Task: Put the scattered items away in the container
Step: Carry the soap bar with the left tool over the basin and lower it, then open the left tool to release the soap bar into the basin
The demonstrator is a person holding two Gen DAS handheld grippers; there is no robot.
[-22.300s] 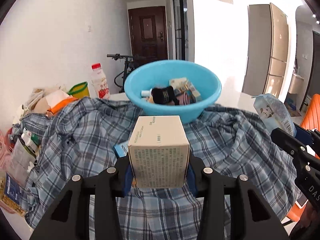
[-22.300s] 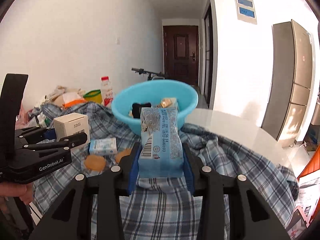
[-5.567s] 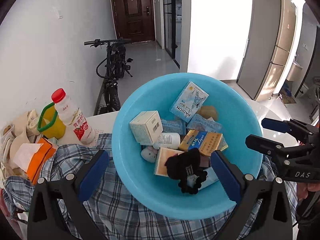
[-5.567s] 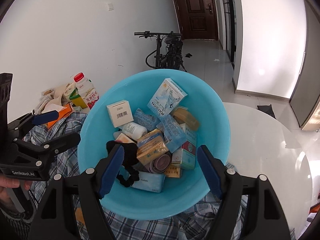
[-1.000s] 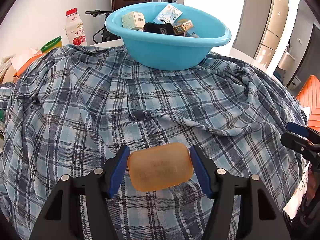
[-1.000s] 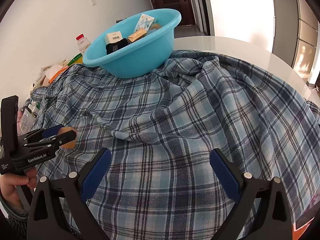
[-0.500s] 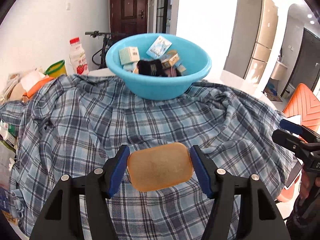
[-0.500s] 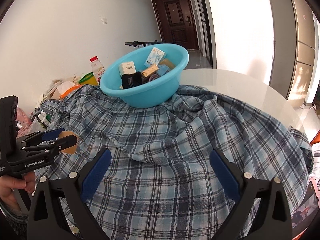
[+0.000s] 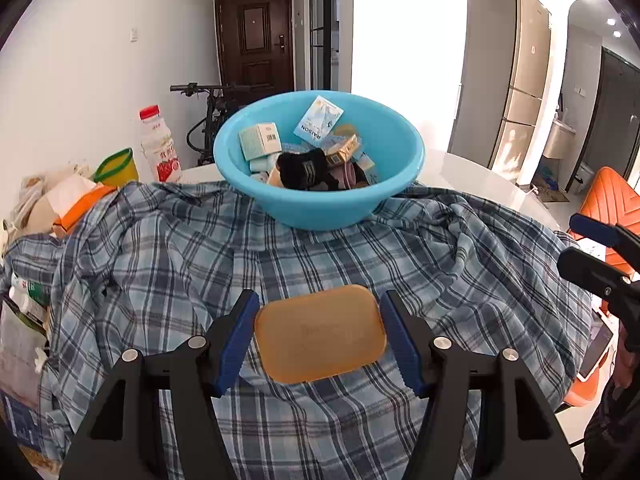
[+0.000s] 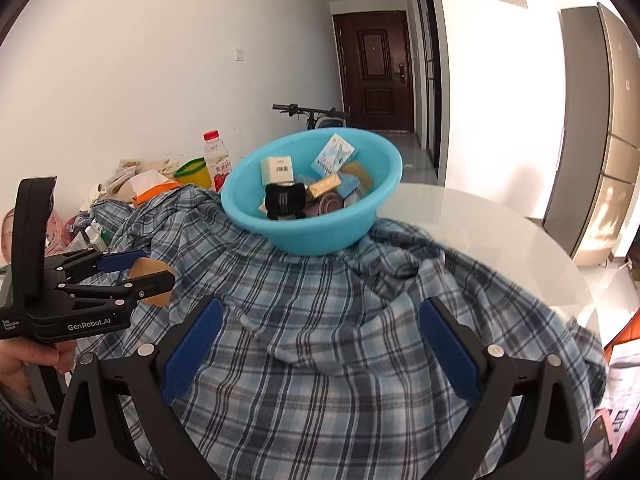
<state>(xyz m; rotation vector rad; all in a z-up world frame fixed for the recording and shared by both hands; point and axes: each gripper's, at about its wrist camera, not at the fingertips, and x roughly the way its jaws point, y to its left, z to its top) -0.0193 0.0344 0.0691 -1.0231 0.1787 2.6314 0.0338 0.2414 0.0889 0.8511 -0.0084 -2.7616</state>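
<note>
My left gripper is shut on an amber bar of soap and holds it above the plaid cloth, short of the blue basin. The basin holds several boxes, packets and a black item. In the right wrist view the left gripper shows at the left with the soap between its fingers, and the basin stands ahead. My right gripper is open and empty above the cloth.
A red-capped drink bottle, a yellow jug and bags crowd the table's far left. The bare glass tabletop lies right of the basin. An orange chair stands at the right. A bicycle leans behind.
The left gripper has lifted the soap higher and tilted up, so the basin's inside shows more. The right gripper has risen too, still open.
</note>
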